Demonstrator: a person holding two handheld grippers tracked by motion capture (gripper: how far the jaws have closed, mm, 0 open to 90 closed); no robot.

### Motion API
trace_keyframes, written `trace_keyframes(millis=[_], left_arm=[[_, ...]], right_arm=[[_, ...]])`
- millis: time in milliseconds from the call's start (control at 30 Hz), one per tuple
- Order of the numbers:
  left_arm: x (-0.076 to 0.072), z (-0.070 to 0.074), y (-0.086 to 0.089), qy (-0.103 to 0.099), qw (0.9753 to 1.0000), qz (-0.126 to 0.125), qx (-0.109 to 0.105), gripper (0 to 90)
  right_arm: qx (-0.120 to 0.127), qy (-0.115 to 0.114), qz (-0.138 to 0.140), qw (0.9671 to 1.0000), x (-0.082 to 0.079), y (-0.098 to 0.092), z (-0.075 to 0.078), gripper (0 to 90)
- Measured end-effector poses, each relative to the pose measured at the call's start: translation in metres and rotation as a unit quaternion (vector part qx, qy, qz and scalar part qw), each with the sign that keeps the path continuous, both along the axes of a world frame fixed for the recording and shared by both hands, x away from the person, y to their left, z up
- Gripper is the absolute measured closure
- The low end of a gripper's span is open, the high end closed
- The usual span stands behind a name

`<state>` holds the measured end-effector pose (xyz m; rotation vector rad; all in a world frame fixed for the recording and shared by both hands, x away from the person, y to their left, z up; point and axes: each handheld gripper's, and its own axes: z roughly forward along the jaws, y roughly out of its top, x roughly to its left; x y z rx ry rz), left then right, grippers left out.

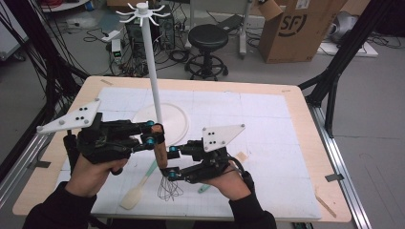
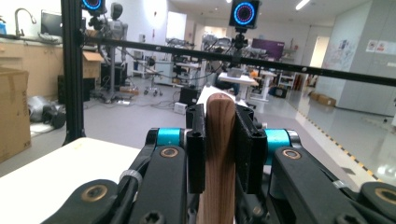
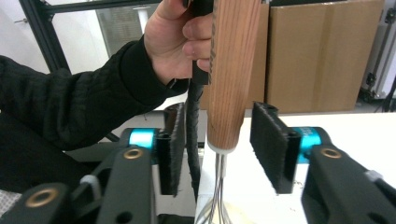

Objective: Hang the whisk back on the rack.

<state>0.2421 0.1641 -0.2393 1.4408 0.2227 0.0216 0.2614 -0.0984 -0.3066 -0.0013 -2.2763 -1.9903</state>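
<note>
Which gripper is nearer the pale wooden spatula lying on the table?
Left. The left gripper, shut on the wooden-handled wire whisk, hangs above the pale wooden spatula; the right gripper, jaws open, sits further right.

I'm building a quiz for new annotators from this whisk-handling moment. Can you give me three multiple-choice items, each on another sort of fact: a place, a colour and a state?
1. Where does the spatula lie?
A. on the table, below the left claw
B. on the round plate
C. hung on the white stand

2. What colour is the whisk handle?
A. white
B. brown wood
C. black

3. How does the right claw stand?
A. shut on the handle
B. open around the handle's lower end
C. shut on the wires

Key: 1 A, it lies on the mat near the front edge; 2 B, wood grain shows; 3 B, gaps show beside both pads, while the left claw clamps the handle.
</note>
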Motion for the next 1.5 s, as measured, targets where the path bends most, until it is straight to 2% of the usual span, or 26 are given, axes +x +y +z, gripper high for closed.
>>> trace_keyframes(millis=[67,133,200,333,433,467,500,533,567,600,667,767,933,1067,1367,1400,1467,1500], left_arm=[[0.0,0.001,0.002,0.003,0.9999,-0.004,-0.011,76.5],[0.0,0.001,0.003,0.004,0.9999,-0.004,-0.012,76.5],[0.0,0.001,0.003,0.004,0.9999,-0.006,-0.012,76.5],[-0.001,0.001,0.004,0.001,0.9998,-0.007,-0.016,76.5],[-0.001,0.001,0.004,0.005,0.9998,-0.009,-0.017,76.1],[-0.002,0.001,0.003,-0.003,0.9999,0.011,-0.009,69.7],[-0.002,0.001,0.003,-0.003,0.9999,0.011,-0.009,56.6],[-0.003,0.0,0.001,-0.006,0.9996,0.026,0.002,47.2],[-0.004,-0.001,0.0,-0.007,0.9994,0.033,0.01,47.2],[-0.005,-0.003,-0.001,-0.013,0.9992,0.035,0.018,42.9],[-0.007,-0.008,-0.004,-0.025,0.9982,0.04,0.036,40.0],[-0.007,-0.013,-0.004,-0.025,0.9979,0.036,0.048,42.8],[-0.005,-0.019,-0.003,-0.022,0.9979,0.022,0.058,55.2],[-0.003,-0.023,-0.004,-0.013,0.9976,0.021,0.064,58.5],[0.0,-0.028,-0.005,-0.002,0.9976,0.021,0.066,61.4],[0.0,-0.029,-0.005,-0.003,0.9975,0.019,0.067,62.6],[0.0,-0.029,-0.006,-0.005,0.9978,0.013,0.065,71.8],[0.001,-0.029,-0.007,-0.006,0.9978,0.013,0.065,71.9]], right_arm=[[0.004,0.004,0.004,1.0,0.001,0.003,-0.004,62.7],[0.008,0.01,0.008,0.9999,0.001,0.004,-0.007,66.1],[0.016,0.003,0.006,0.9998,0.001,0.004,-0.009,72.4],[0.028,0.006,0.006,0.9996,0.0,0.003,-0.011,73.8],[0.032,-0.003,-0.003,0.9995,-0.002,0.002,-0.011,74.2],[0.031,-0.001,-0.009,0.9995,-0.001,0.002,-0.011,74.4],[0.031,0.0,-0.01,0.9995,-0.002,0.001,-0.011,74.5],[0.031,-0.002,-0.015,0.9994,-0.002,0.001,-0.01,74.5],[0.031,-0.002,-0.015,0.9994,-0.002,0.001,-0.01,74.5],[0.031,0.0,-0.02,0.9993,-0.002,0.001,-0.01,74.5],[0.032,0.004,-0.032,0.999,-0.003,0.0,-0.007,74.5],[0.03,0.009,-0.035,0.9989,-0.002,0.0,-0.005,74.4],[0.027,0.016,-0.034,0.999,-0.003,0.0,-0.004,74.4],[0.024,0.015,-0.033,0.999,-0.003,0.0,-0.003,74.4],[0.024,0.011,-0.043,0.9987,-0.002,-0.001,0.0,74.4],[0.025,0.01,-0.044,0.9987,-0.002,-0.001,0.0,74.4],[0.023,0.012,-0.045,0.9987,-0.001,0.0,0.0,74.3],[0.022,0.016,-0.046,0.9986,-0.001,-0.001,0.0,74.4]])
